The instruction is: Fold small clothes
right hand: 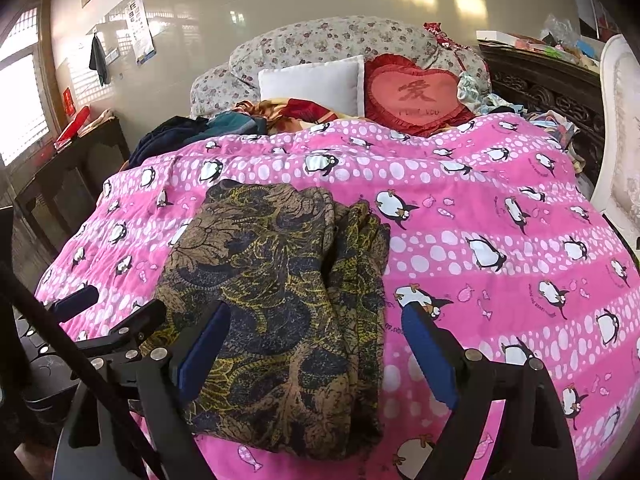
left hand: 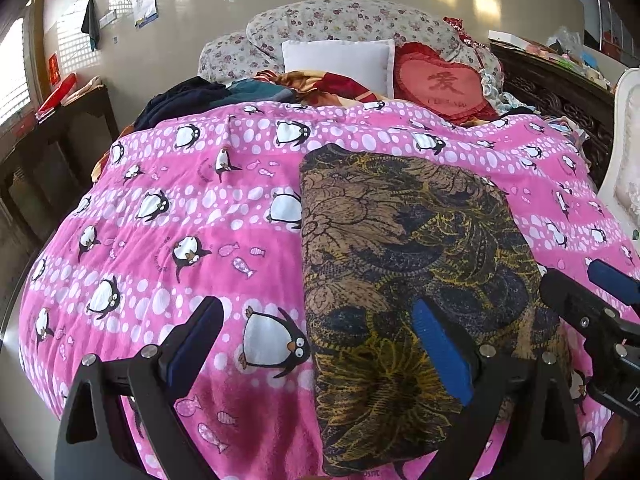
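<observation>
A brown, yellow and dark blue floral garment [left hand: 404,280] lies folded lengthwise on the pink penguin quilt [left hand: 180,208]; it also shows in the right wrist view [right hand: 276,312], with its layered edges on its right side. My left gripper [left hand: 320,344] is open and empty, held just above the garment's near left edge. My right gripper [right hand: 316,344] is open and empty above the garment's near end. The right gripper also shows at the right edge of the left wrist view [left hand: 600,300].
The quilt [right hand: 500,220] covers a bed. At its head lie a white pillow [left hand: 340,64], a red heart cushion [left hand: 444,84], floral bedding [left hand: 340,20] and a dark clothes pile [left hand: 180,100]. A dark wooden table [left hand: 60,140] stands left, a carved cabinet [left hand: 560,96] right.
</observation>
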A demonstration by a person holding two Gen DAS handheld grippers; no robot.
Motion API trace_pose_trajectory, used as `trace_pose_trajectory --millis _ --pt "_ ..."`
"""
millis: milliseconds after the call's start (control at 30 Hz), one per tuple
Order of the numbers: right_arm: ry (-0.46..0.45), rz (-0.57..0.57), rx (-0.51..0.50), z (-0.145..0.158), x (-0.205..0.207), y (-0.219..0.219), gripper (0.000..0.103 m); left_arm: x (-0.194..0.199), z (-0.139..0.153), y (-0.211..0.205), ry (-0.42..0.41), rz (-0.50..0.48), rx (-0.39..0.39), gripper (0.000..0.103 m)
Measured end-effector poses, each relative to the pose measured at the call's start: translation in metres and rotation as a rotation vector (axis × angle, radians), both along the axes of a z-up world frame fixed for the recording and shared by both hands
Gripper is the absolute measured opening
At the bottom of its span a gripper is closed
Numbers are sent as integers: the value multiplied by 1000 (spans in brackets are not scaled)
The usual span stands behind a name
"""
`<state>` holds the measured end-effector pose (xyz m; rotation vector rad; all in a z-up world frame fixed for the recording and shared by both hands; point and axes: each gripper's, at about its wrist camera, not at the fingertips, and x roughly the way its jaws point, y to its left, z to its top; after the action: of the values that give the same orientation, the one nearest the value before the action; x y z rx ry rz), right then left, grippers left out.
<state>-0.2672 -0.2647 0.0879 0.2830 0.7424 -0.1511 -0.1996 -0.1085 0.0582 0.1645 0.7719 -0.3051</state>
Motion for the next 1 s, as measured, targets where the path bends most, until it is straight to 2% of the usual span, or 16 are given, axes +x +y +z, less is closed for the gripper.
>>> trace_pose_trajectory --millis 800,1000 --pt "11 10 19 -6 4 3 91 0 -4 -2 4 -4 1 95" --pt "11 15 21 -8 4 3 92 -1 -3 2 -5 -16 -25 95"
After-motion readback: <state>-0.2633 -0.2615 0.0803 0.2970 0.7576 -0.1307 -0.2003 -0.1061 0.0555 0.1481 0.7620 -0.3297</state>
